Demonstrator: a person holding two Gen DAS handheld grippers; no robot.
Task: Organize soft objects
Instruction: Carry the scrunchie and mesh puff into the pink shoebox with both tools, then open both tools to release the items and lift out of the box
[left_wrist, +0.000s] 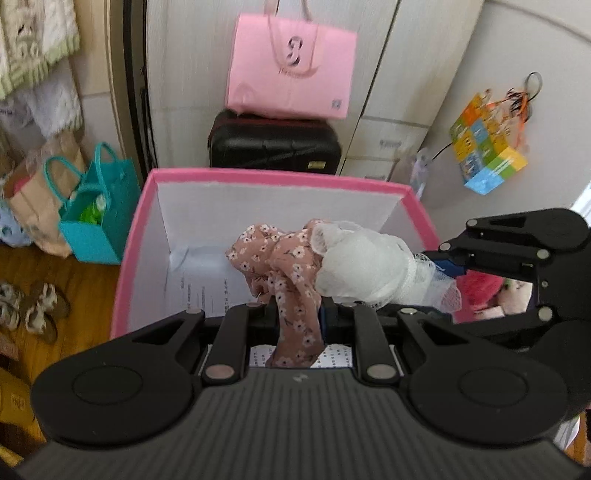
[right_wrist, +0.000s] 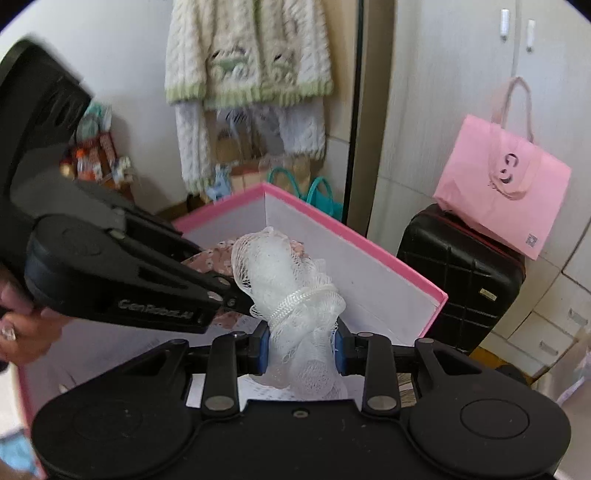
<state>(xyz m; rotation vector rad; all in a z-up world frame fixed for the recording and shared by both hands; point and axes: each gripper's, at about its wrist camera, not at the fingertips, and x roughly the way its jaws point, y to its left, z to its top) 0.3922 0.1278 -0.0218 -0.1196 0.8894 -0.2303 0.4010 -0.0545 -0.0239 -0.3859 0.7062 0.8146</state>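
Both bundles hang over the pink box (left_wrist: 129, 236); left gripper (left_wrist: 297, 314) clamped tight on the floral cloth (left_wrist: 284, 262), right gripper (right_wrist: 301, 345) pinching the white mesh bundle (right_wrist: 280, 273) beside it; printed paper (left_wrist: 201, 291) lines the box floor.

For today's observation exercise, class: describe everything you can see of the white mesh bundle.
The white mesh bundle is soft, open-weave netting with lace-like edges, bunched into a lumpy roll and cinched by a white cord around its middle. The right gripper is shut on its lower end, blue-padded fingers pressing both sides. It is held above the open pink box, its upper end resting against the floral pink cloth held in the left gripper.
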